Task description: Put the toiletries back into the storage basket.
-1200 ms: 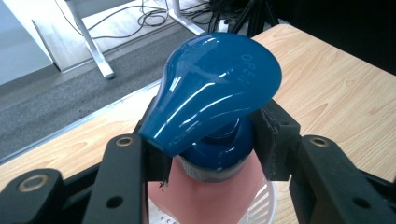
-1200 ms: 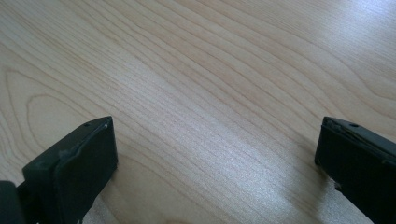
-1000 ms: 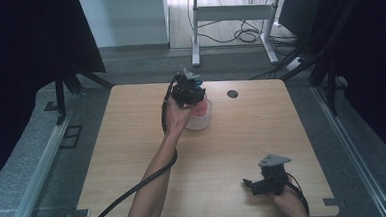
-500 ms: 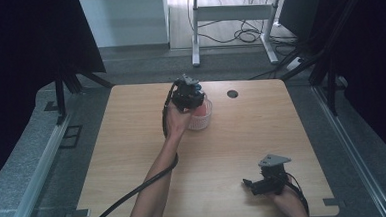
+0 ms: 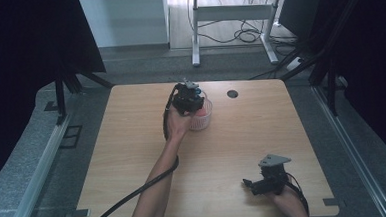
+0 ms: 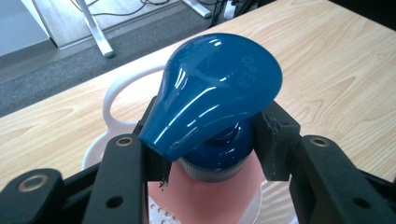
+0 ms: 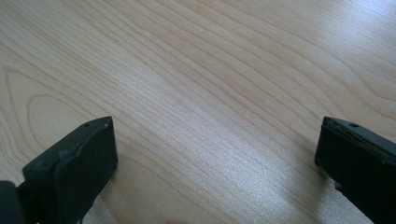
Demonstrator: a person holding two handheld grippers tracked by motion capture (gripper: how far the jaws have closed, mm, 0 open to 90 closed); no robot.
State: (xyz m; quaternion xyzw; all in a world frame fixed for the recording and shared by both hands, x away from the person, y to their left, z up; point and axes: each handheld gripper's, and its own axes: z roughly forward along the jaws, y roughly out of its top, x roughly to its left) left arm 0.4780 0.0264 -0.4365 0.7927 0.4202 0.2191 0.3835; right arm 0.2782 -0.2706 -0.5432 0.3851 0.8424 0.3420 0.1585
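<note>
— Now, how is the blue-capped bottle (image 6: 212, 107) held?
— It is clamped at the neck by the left gripper (image 6: 212, 149) fingers, over the white basket (image 5: 205, 119) at the bench's far middle.
— And lowering it?
— It should be kept upright and centred. The right gripper (image 7: 215, 154) fingers are spread, idle.

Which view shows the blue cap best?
The left gripper view: the blue cap is close and sharp, sitting on a pink bottle, with the left gripper shut on its neck. In the high view the cap is a small blue spot behind that gripper. The right gripper view looks at the table.
</note>
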